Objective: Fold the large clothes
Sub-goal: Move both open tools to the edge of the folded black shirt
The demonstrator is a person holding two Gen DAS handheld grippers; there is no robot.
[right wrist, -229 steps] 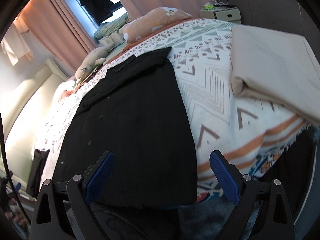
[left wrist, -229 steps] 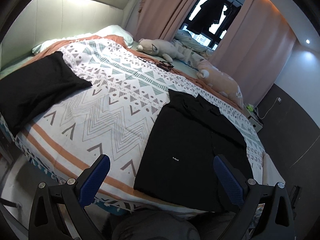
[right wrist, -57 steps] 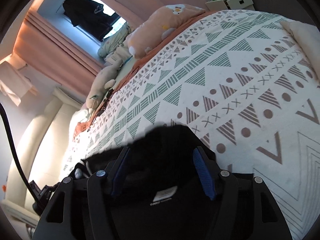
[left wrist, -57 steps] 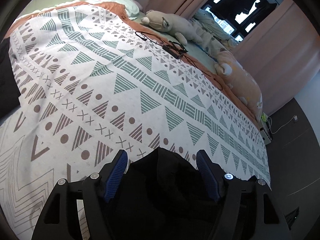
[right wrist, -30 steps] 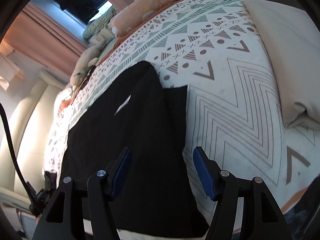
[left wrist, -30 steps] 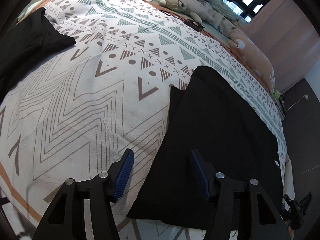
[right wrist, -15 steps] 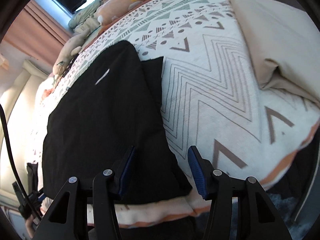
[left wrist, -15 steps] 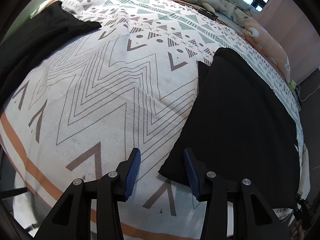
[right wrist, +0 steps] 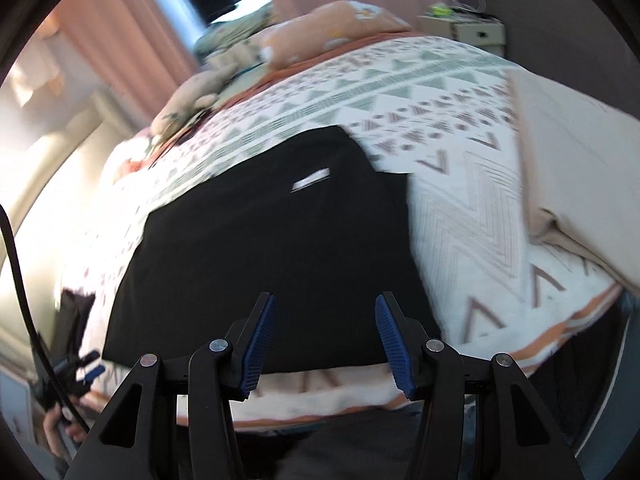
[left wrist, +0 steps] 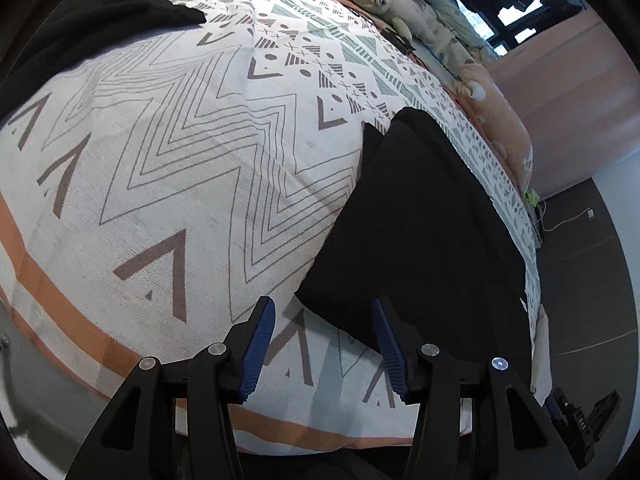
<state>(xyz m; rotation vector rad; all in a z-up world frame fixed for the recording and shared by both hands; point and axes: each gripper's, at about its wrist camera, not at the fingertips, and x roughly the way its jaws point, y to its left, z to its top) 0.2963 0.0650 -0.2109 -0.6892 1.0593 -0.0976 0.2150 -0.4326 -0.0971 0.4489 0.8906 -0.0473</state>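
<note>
1. Left wrist view: our left gripper [left wrist: 323, 338] sits spread, nothing between the blue pads [left wrist: 256, 350], above the near-left corner of the folded black garment [left wrist: 420, 232]. The garment's right side is cut off behind the right finger and the dark frame edge. A second black cloth [left wrist: 92, 12] at top left is cropped by the lens rim; we can't tell what it is.
2. Same view: open patterned bedspread [left wrist: 168, 168] lies left of the garment; the bed edge w/ an orange stripe runs just below the fingers. Plush toys [left wrist: 400, 4] sit along the far side.
3. Right wrist view: blurred. Our right gripper [right wrist: 325, 338] is spread too, empty, over the garment's [right wrist: 260, 248] near edge. A white tag [right wrist: 311, 179] shows on it; text unreadable.
4. Same view: a beige folded cloth [right wrist: 576, 168] lies at right, apart from the garment, bedspread [right wrist: 468, 216] between them.
</note>
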